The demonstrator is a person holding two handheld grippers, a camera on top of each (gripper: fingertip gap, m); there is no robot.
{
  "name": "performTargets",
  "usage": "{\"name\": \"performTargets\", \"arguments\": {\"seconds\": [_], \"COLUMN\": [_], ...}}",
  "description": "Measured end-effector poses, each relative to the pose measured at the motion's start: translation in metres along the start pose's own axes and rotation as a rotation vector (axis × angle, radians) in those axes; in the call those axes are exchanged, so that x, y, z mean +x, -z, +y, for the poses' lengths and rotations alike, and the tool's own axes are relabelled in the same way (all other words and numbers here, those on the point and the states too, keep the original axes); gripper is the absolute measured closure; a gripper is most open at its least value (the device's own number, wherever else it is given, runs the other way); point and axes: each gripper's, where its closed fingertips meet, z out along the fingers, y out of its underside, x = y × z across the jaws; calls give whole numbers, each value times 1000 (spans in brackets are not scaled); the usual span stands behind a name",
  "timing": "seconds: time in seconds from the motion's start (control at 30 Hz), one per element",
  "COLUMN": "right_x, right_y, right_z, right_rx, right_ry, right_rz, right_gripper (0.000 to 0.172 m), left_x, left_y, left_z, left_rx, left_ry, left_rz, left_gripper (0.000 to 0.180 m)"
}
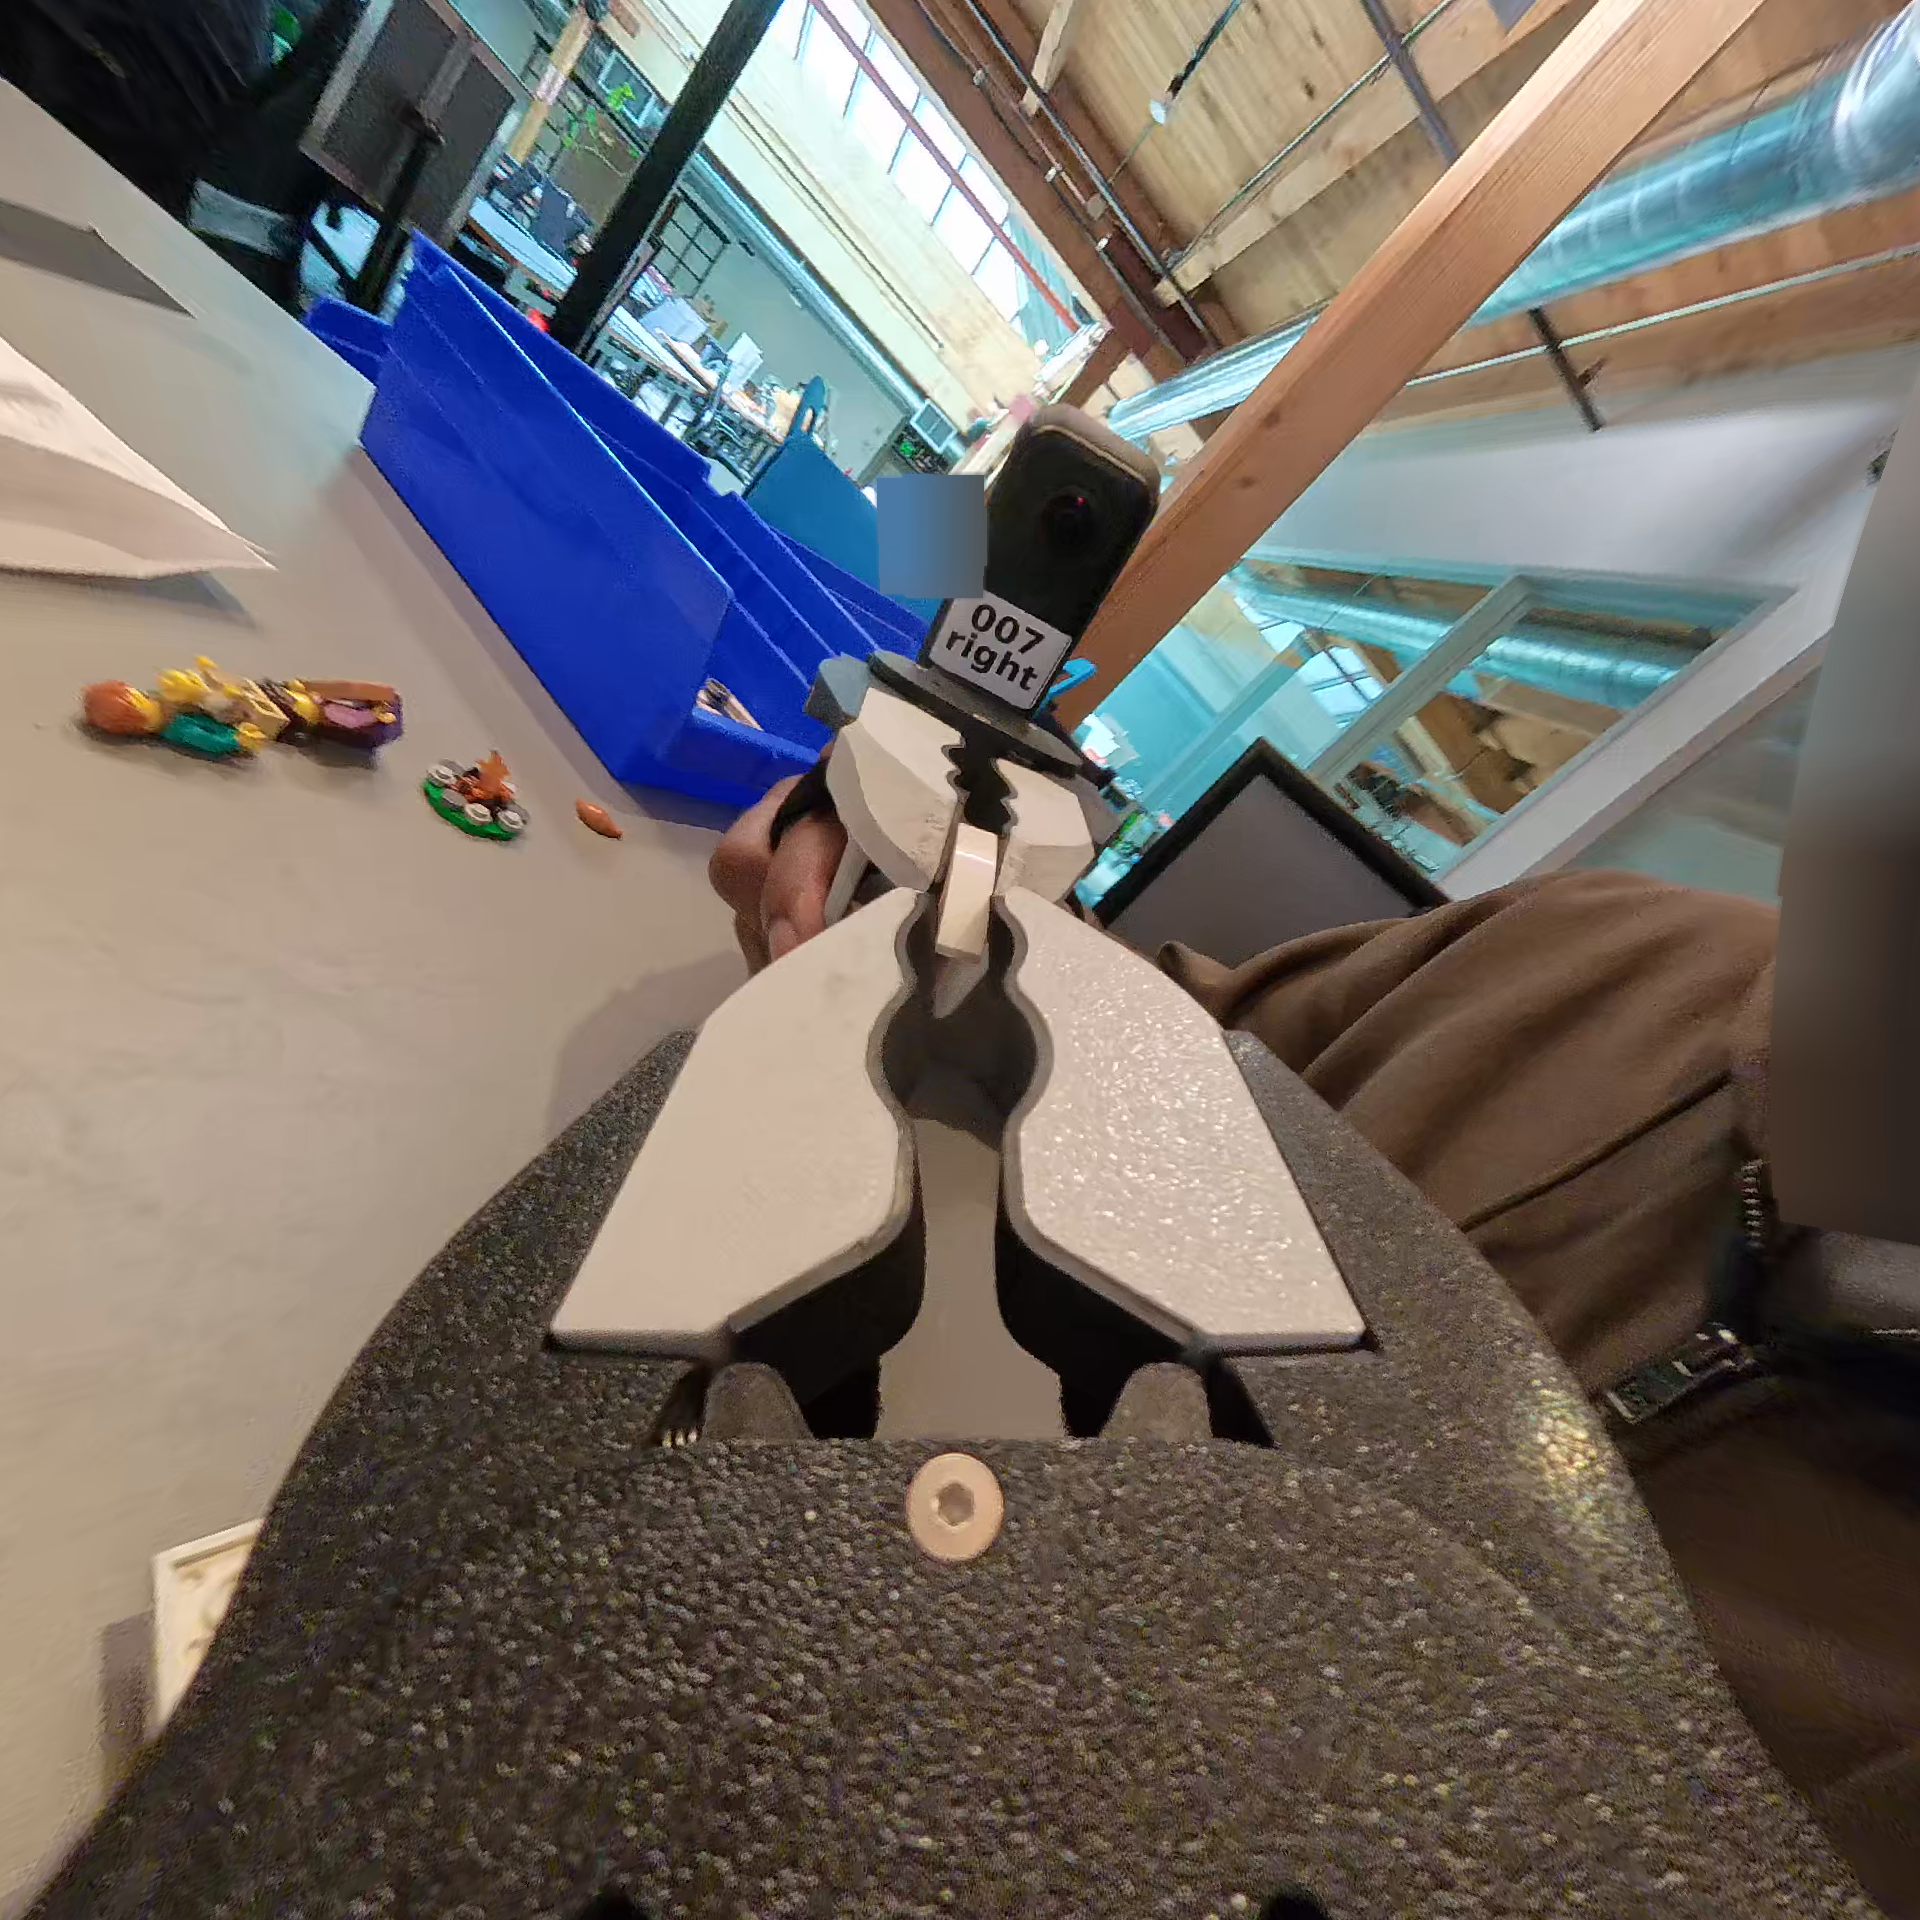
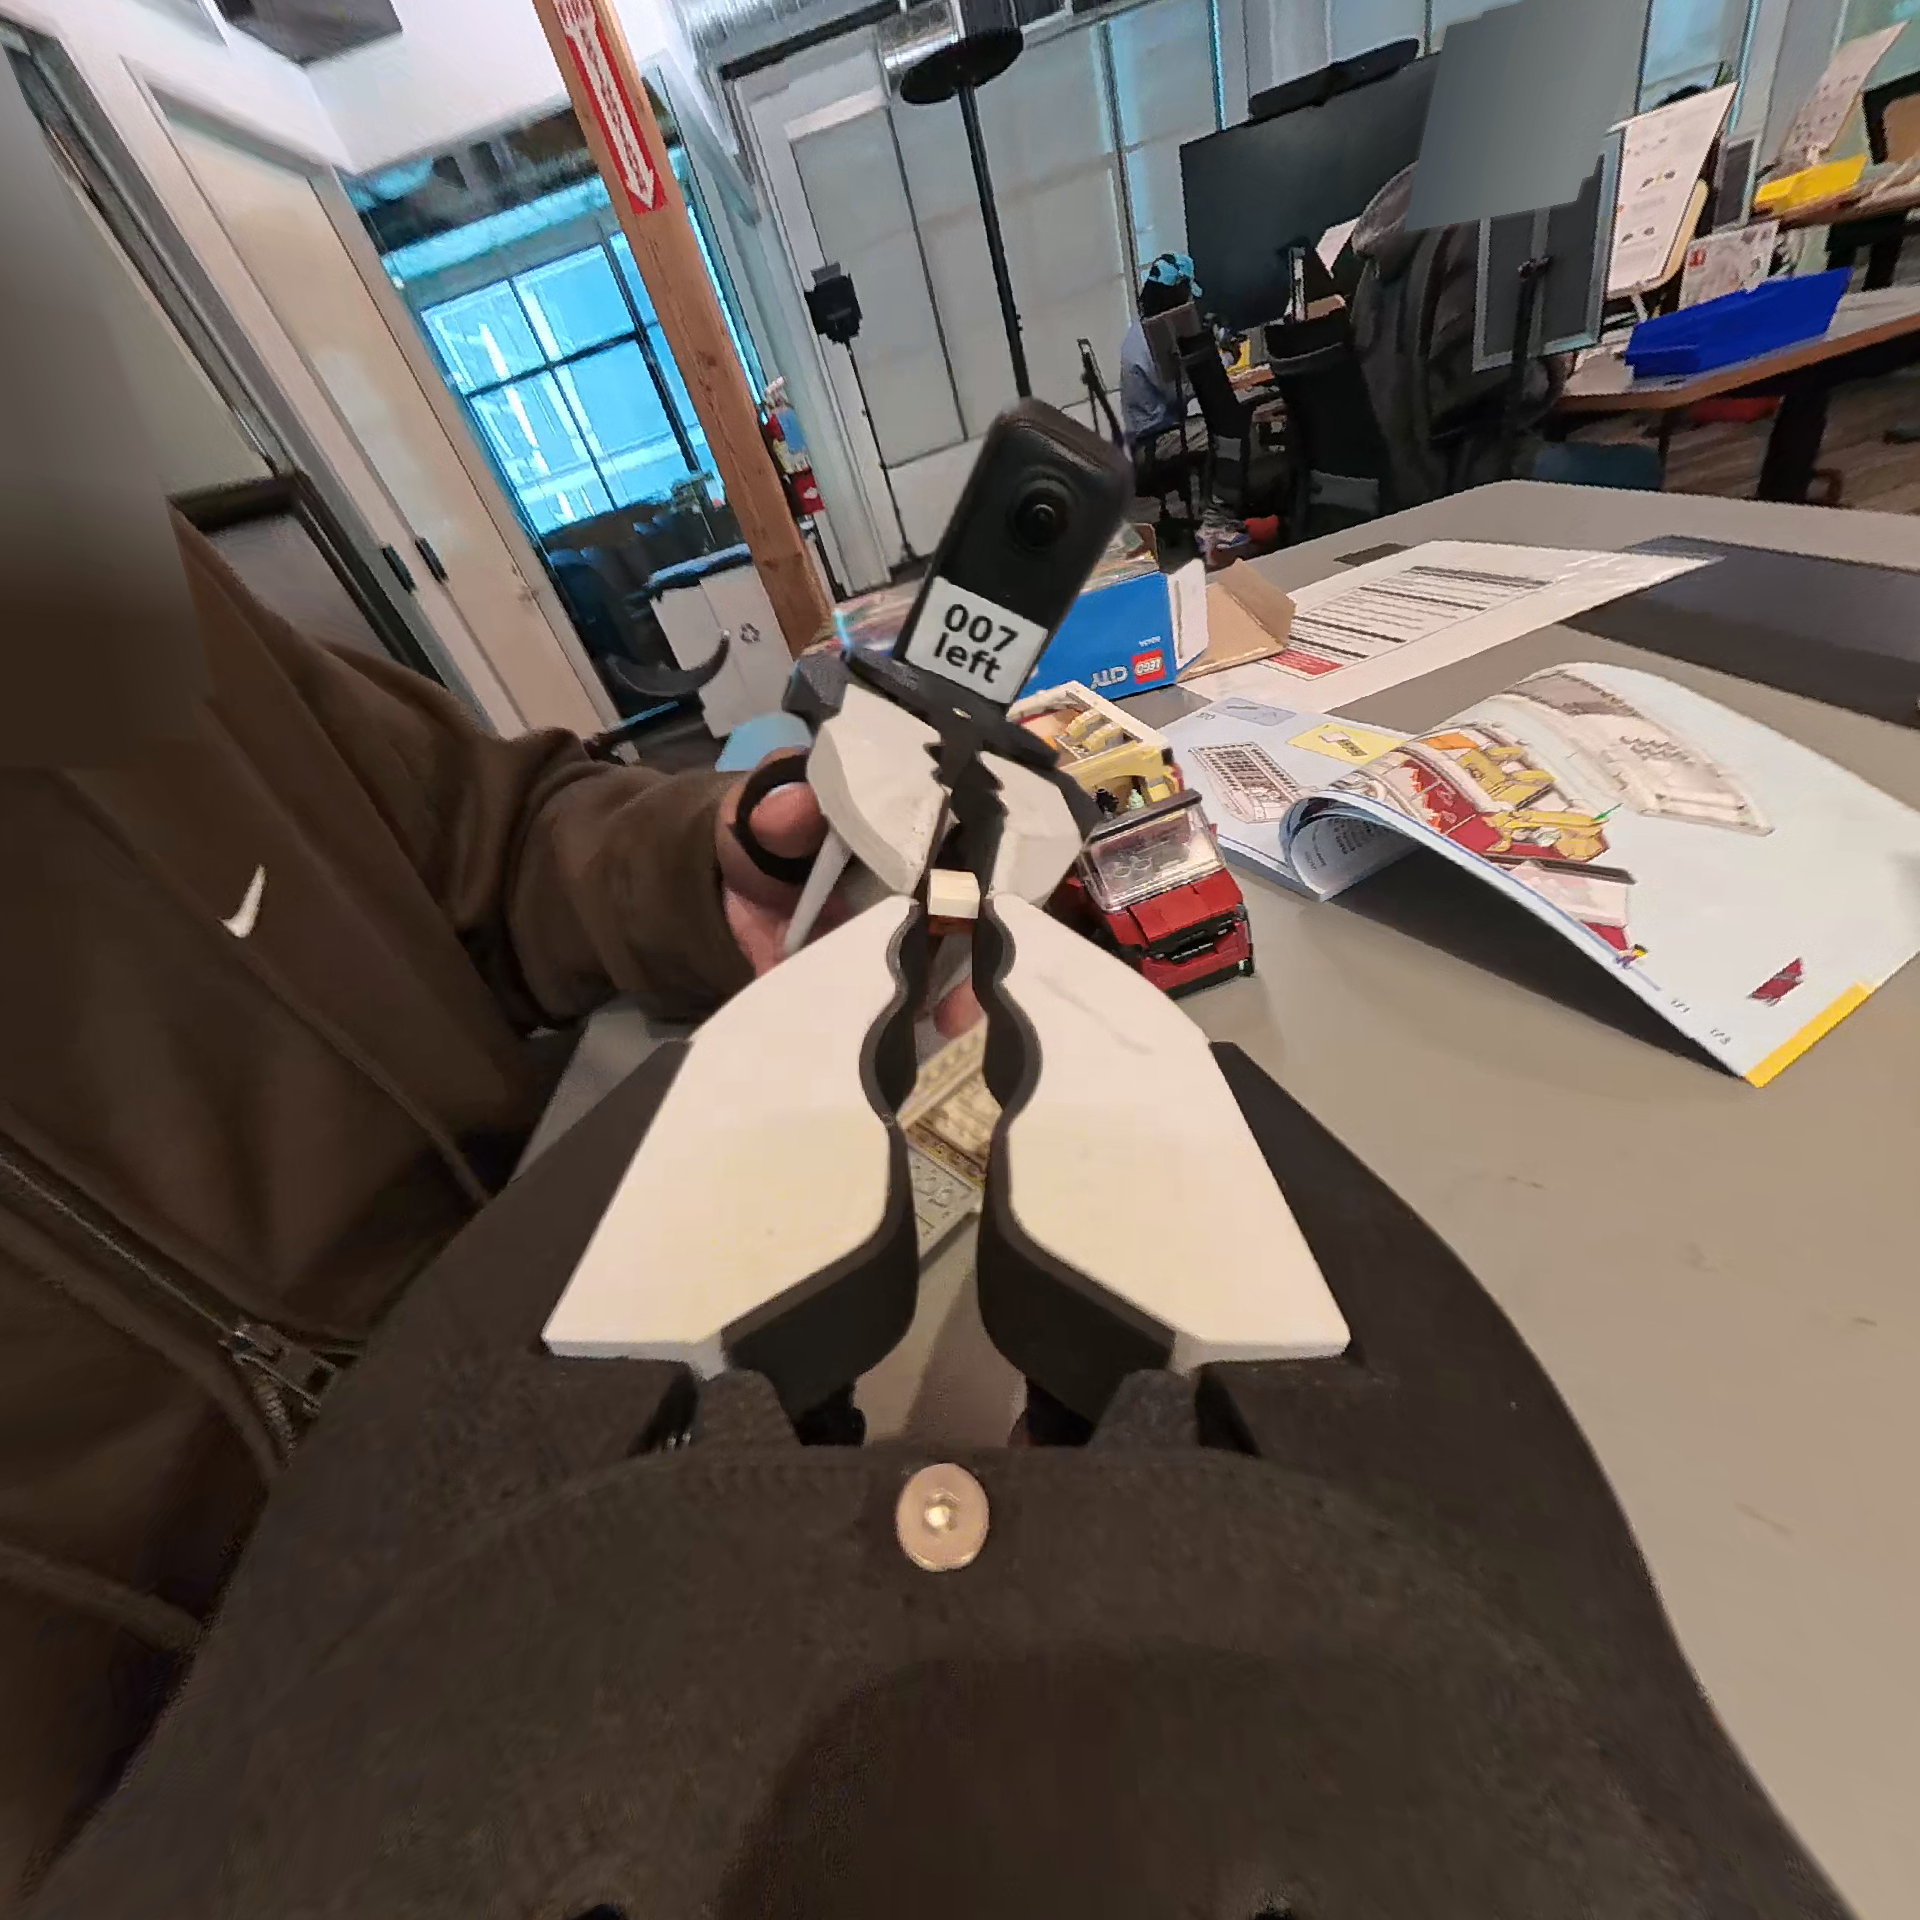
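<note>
The two tools meet tip to tip above the tabletop, both nearly closed on one small cream-white brick (image 1: pixel 961 894). The left tool (image 1: pixel 961 940) pinches the brick's near end between its fingertips; the right tool (image 2: pixel 951 920) pinches the opposite end, where a small brown-orange piece shows under the cream brick (image 2: pixel 953 894). Each tool is gripped by a hand (image 2: pixel 769 842) coming out of a brown zipped sleeve (image 2: pixel 416 831).

Just beyond the right tool's tip, to its right, a red brick-built truck (image 2: pixel 1174 894) with a clear windscreen stands on the grey tabletop (image 2: pixel 1558 1247), a cream and yellow brick building (image 2: pixel 1101 738) right behind it. Farther right an open instruction booklet (image 2: pixel 1538 831) lies with its pages arched; behind it are printed sheets (image 2: pixel 1455 603) and a blue toy box (image 2: pixel 1112 634). A patterned tan plate (image 2: pixel 951 1101) shows below, between the right tool's fingers.

To the left of the left tool, well apart from it, lie loose minifigure parts (image 1: pixel 244 712), a small green round build (image 1: pixel 476 798) and a tiny orange piece (image 1: pixel 598 821); blue plastic bins (image 1: pixel 582 561) stand behind these.

The room is an open workshop: a wooden post (image 2: pixel 675 312), glass partitions, silver ducting (image 1: pixel 1662 208) under a timber ceiling, dark monitors and further desks with seated people.
</note>
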Motion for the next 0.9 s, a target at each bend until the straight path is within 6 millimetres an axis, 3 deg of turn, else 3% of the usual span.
{"name": "performTargets", "arguments": {"seconds": [0.17, 0.37, 0.5, 0.6, 0.73, 0.8, 0.9], "right_x": [6, 11, 34, 62, 87, 92, 104], "right_y": [1, 2, 19, 68, 192, 240, 276], "right_z": [8, 7, -9, -37, -67, -60, -39], "right_rx": [-79, -78, -66, -52, 68, 119, 68], "right_ry": [164, 194, 325, 436, 460, 383, 290], "right_rz": [86, 127, 356, 678, 1154, 1269, 1378], "right_gripper": [164, 164, 164, 164, 164, 164, 157], "left_x": [5, -2, -5, -4, -2, -1, 1], "left_y": [2, 6, 8, 9, 8, 6, 4], "left_z": [-5, -9, -10, -10, -10, -8, -6], "left_rx": [39, 60, 54, 52, 49, 41, 32], "left_ry": [114, 109, 59, 41, 30, 25, 23], "left_rz": [69, 30, -8, -17, -14, -14, -9], "left_gripper": [172, 172, 172, 172, 172, 172, 172]}}
